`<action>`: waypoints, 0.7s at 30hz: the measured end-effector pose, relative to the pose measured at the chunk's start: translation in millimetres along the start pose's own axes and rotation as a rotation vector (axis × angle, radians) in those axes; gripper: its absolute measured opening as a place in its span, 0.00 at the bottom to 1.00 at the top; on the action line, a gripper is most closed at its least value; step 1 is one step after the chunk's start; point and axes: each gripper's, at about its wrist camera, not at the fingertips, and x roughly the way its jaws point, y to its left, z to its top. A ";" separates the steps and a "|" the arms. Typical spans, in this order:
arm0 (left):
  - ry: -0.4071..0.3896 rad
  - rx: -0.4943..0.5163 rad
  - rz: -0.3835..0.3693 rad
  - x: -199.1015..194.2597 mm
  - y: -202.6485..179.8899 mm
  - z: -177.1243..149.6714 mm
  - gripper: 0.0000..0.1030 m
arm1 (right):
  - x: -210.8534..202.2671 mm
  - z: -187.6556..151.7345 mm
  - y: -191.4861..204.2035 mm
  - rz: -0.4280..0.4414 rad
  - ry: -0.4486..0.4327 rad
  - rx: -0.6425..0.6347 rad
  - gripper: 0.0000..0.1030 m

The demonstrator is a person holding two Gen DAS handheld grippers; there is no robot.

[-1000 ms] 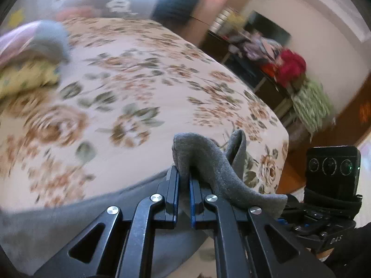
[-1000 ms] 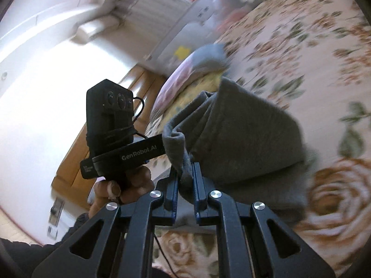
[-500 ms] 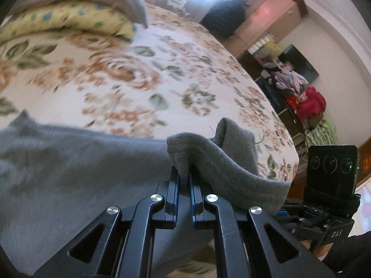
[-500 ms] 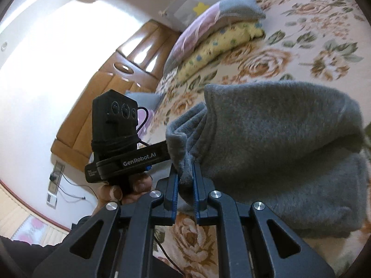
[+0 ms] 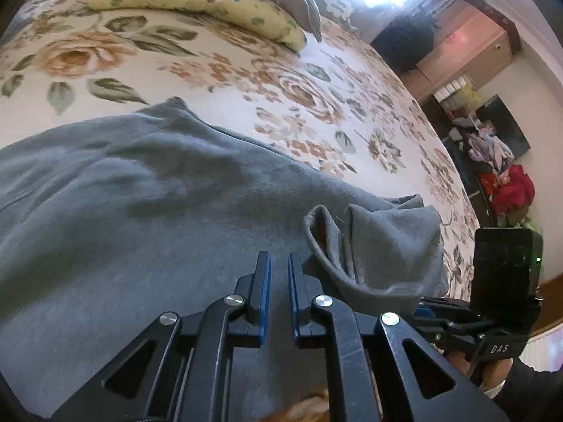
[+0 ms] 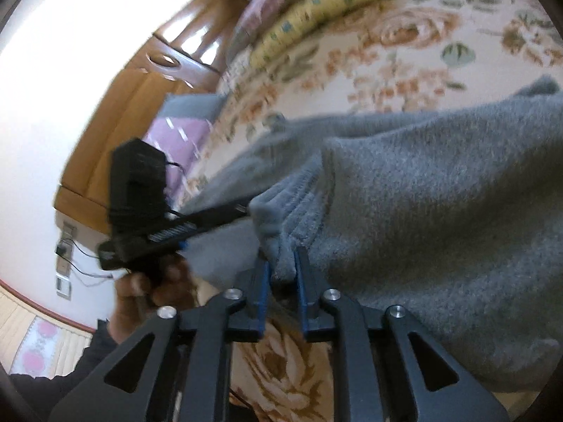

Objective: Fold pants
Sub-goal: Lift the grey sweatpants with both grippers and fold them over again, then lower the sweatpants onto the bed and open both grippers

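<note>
Left gripper [image 5: 279, 263]: jaws parted, empty, over cloth. Right gripper [image 6: 281, 265]: jaws slightly apart, a fold of hem between them; whether it pinches, cannot tell. Grey fleece pants [image 5: 147, 204]: doubled over on the floral bedspread [image 5: 246, 70]; soft, limp, light, unslippery; best taken at the hem [image 5: 337, 246] corners. Pillows [image 5: 197, 0] beyond. Containers: none seen.

Each of the 2 fisheye cameras rides on its gripper and looks forward along the black fingers, close above the grey fleece pants [image 5: 158, 218] [image 6: 440, 218] on the rose-patterned bedspread [image 5: 218, 66] [image 6: 404, 52]. The left view faces across the bed toward a wooden wardrobe [image 5: 471, 45]; the right faces the wooden headboard [image 6: 140, 81]. Both share the pants, bedspread and yellow floral pillow [image 5: 197, 3] [image 6: 316, 10]
</note>
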 end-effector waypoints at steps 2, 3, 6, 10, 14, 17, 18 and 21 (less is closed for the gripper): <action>-0.024 0.001 0.005 -9.3 -6.2 -4.4 0.10 | -3.1 -2.1 2.6 0.019 0.014 -0.014 0.38; -0.035 0.003 0.008 -13.7 -11.0 -6.6 0.10 | -7.1 -2.5 4.3 0.029 0.011 -0.023 0.41; -0.073 0.012 0.010 -26.3 -31.8 -12.4 0.12 | -27.8 0.8 8.7 0.055 -0.028 -0.054 0.41; -0.102 0.009 -0.006 -32.7 -60.6 -18.4 0.24 | -51.9 23.6 8.9 0.004 -0.082 -0.100 0.41; -0.069 -0.018 0.109 -14.0 -81.0 -28.0 0.48 | -48.9 55.2 7.9 -0.130 -0.062 -0.180 0.41; -0.055 -0.049 0.167 4.0 -82.9 -36.7 0.48 | -28.0 72.8 10.1 -0.205 0.013 -0.241 0.47; -0.045 -0.058 0.182 8.8 -82.0 -39.6 0.48 | -20.3 75.8 11.4 -0.223 0.034 -0.264 0.49; -0.016 -0.079 0.202 23.2 -77.2 -48.2 0.48 | 2.0 77.9 15.8 -0.272 0.099 -0.360 0.51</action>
